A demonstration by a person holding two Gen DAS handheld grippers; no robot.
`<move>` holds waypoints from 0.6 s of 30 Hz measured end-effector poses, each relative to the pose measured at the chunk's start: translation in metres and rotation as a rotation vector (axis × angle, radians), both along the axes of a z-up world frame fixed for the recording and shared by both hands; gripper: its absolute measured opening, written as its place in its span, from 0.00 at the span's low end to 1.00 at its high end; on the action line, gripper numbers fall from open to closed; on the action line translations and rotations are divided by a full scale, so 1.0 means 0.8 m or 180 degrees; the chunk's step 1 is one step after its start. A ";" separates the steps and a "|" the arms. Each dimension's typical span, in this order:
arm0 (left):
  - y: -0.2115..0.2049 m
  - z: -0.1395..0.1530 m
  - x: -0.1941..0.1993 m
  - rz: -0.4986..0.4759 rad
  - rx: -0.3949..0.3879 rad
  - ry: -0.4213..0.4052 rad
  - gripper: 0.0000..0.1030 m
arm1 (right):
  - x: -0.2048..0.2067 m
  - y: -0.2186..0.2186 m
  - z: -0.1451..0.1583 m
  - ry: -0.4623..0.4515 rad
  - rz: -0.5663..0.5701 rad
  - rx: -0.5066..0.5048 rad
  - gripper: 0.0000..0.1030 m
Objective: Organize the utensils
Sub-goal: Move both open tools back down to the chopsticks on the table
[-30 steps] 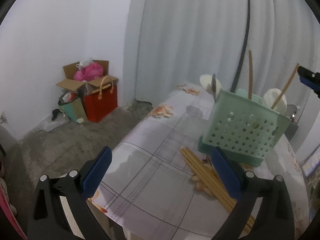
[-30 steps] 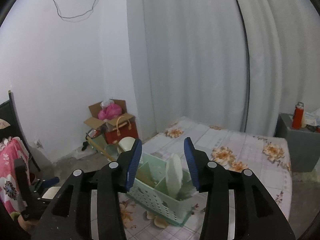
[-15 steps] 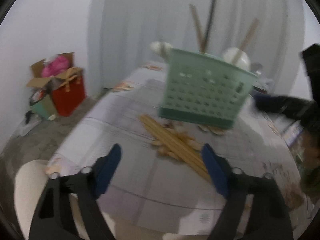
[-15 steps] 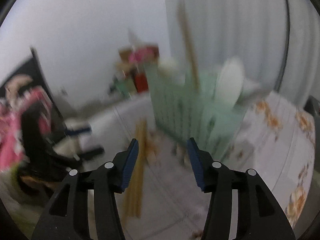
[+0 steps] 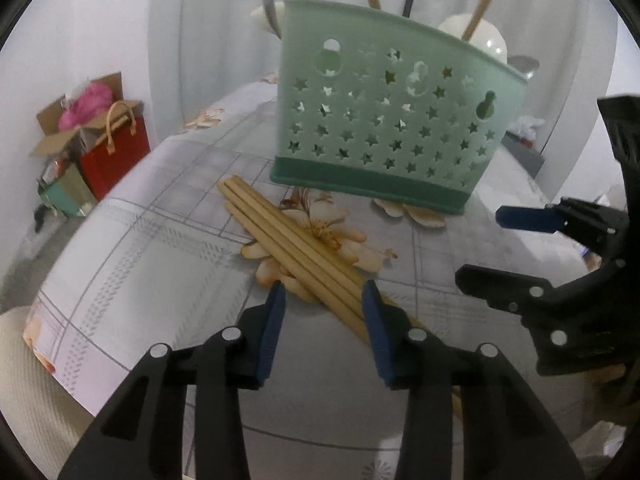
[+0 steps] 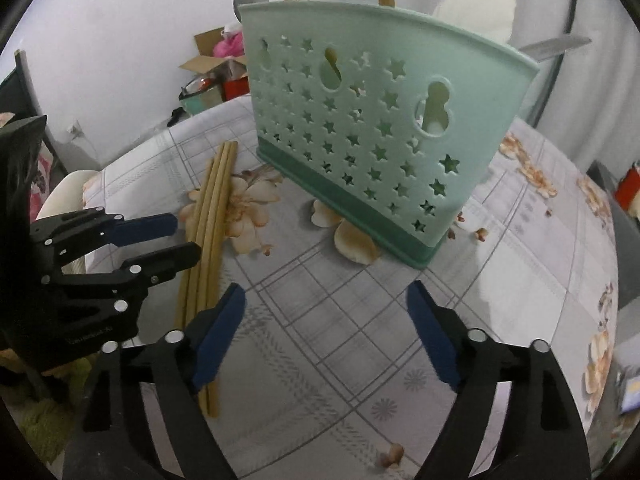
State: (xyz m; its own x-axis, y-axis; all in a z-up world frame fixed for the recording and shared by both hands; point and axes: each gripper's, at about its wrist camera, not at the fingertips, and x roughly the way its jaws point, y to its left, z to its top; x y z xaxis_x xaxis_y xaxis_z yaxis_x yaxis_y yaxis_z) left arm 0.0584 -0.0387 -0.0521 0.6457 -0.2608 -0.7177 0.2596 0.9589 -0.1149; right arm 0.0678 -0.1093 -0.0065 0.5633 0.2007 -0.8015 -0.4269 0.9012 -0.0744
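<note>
Closest in, the left gripper (image 5: pixel 323 295) has dropped right down over the bundle of wooden chopsticks (image 5: pixel 296 248) lying loose on the flowered tablecloth (image 5: pixel 168 240). A second ago it was well back with its jaws at full spread. They have just been closing and are now narrow, with the sticks running between the blue pads, though I can't see the pads actually pressing on them.

The right gripper (image 6: pixel 326 330) has come down too, and its jaws have just been opening. They stand wide over bare cloth with nothing between them, just right of the chopsticks' near ends.

Further back the mint green utensil caddy (image 5: pixel 384 120) stands upright, already holding a couple of wooden sticks, pale spoons and a metal one.

My guess: a pinch on the bundle is coming, then a lift into the caddy.
</note>
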 end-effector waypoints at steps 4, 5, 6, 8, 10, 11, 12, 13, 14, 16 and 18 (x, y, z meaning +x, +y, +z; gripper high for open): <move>-0.006 0.000 -0.004 -0.0011 0.0153 -0.0067 0.37 | 0.000 -0.012 -0.008 0.0119 -0.0068 0.0059 0.90; -0.006 0.000 -0.004 -0.0001 0.0200 -0.0078 0.37 | 0.003 -0.009 -0.008 0.0125 -0.0091 0.0045 0.92; -0.006 0.001 -0.007 0.0011 0.0234 -0.0088 0.37 | 0.005 -0.009 -0.010 0.0123 -0.0123 0.0033 0.92; -0.004 0.000 -0.007 0.0035 0.0282 -0.0088 0.36 | 0.004 -0.010 -0.014 0.0135 -0.0186 -0.0029 0.92; 0.002 -0.003 -0.007 0.0080 0.0302 -0.0059 0.29 | 0.002 -0.011 -0.020 0.0211 -0.0255 -0.0140 0.92; 0.004 -0.003 -0.007 0.0093 0.0340 -0.0061 0.27 | 0.006 -0.009 -0.027 0.0275 -0.0296 -0.0201 0.92; 0.006 -0.002 -0.007 0.0096 0.0338 -0.0067 0.26 | 0.006 -0.012 -0.027 0.0288 -0.0328 -0.0145 0.92; 0.009 -0.002 -0.006 0.0107 0.0311 -0.0055 0.24 | 0.008 -0.015 -0.027 0.0322 -0.0359 -0.0102 0.92; 0.014 -0.002 -0.005 0.0126 0.0235 -0.0038 0.23 | 0.008 -0.017 -0.028 0.0339 -0.0372 -0.0058 0.92; 0.023 -0.002 -0.002 0.0162 0.0096 0.0001 0.18 | 0.006 -0.024 -0.026 0.0288 -0.0397 -0.0043 0.92; 0.035 -0.003 0.001 0.0222 -0.0083 0.0053 0.14 | 0.005 -0.029 -0.024 0.0251 -0.0341 -0.0036 0.92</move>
State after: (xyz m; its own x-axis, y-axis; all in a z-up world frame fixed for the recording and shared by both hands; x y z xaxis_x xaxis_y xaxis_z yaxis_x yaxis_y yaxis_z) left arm 0.0594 -0.0105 -0.0546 0.6510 -0.2344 -0.7220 0.1902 0.9712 -0.1438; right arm 0.0719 -0.1324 -0.0260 0.5161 0.1334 -0.8461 -0.3332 0.9413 -0.0549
